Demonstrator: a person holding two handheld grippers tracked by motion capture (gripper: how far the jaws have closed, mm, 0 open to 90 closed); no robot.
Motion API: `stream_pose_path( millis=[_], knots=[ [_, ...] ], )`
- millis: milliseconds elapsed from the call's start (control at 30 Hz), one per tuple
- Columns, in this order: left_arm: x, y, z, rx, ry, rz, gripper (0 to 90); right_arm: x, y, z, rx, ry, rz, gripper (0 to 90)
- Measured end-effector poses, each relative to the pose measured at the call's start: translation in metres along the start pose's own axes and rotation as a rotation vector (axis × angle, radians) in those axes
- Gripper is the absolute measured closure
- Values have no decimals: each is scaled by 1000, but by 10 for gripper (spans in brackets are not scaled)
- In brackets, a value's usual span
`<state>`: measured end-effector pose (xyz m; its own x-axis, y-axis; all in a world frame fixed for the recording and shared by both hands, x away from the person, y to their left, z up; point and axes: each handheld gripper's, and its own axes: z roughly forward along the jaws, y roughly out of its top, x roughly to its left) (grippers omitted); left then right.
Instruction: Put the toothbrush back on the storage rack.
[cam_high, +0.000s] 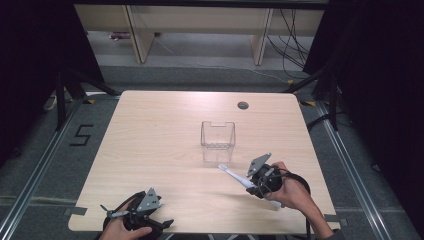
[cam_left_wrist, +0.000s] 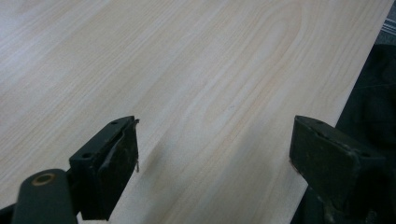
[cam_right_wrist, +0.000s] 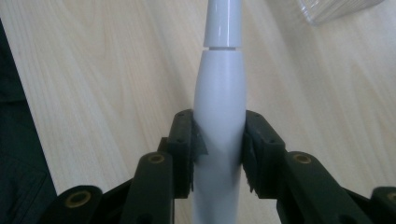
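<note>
A white electric toothbrush (cam_high: 235, 176) hangs just above the table, its head pointing toward a clear plastic cup (cam_high: 217, 137) at mid-table. My right gripper (cam_high: 252, 184) is shut on the toothbrush handle (cam_right_wrist: 219, 116); in the right gripper view both pads press its sides. At the near left corner of the table my left gripper (cam_high: 137, 212) stands open. Its jaws (cam_left_wrist: 215, 154) are wide apart over bare wood with nothing between them.
The light wooden table (cam_high: 165, 125) has a round cable hole (cam_high: 243, 105) at the back right. Its near edge runs close under the left gripper. A corner of the clear cup (cam_right_wrist: 336, 9) shows at the top right of the right gripper view.
</note>
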<state>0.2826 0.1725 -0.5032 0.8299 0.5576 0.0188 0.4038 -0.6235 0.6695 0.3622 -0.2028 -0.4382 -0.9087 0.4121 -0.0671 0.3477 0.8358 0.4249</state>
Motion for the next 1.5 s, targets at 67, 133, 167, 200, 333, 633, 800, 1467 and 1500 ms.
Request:
stream_pose_path(
  millis=[67,133,167,200,333,633,800,1467,1500],
  knots=[
    [0,0,0,-2,3,-1,150,-2,1,-5,-33,-4,11,667],
    [0,0,0,-5,5,-4,150,-4,1,-7,-56,-12,18,667],
    [0,0,0,-1,2,0,150,-7,0,-11,-117,-28,42,667],
    [0,0,0,0,2,1,149,-9,0,-13,-143,-44,57,668],
    [0,0,0,-5,4,-2,149,-18,-2,-23,-255,-79,112,667],
    [1,0,0,-2,5,-3,149,-34,-9,-39,-404,-113,223,667],
    [1,0,0,-1,3,-3,149,-41,-12,-39,-474,-139,261,667],
    [2,0,-1,-3,5,-6,149,-59,13,-53,-582,-165,301,667],
    [2,0,-1,-3,6,-5,149,-60,14,-53,-592,-170,297,667]
  ],
)
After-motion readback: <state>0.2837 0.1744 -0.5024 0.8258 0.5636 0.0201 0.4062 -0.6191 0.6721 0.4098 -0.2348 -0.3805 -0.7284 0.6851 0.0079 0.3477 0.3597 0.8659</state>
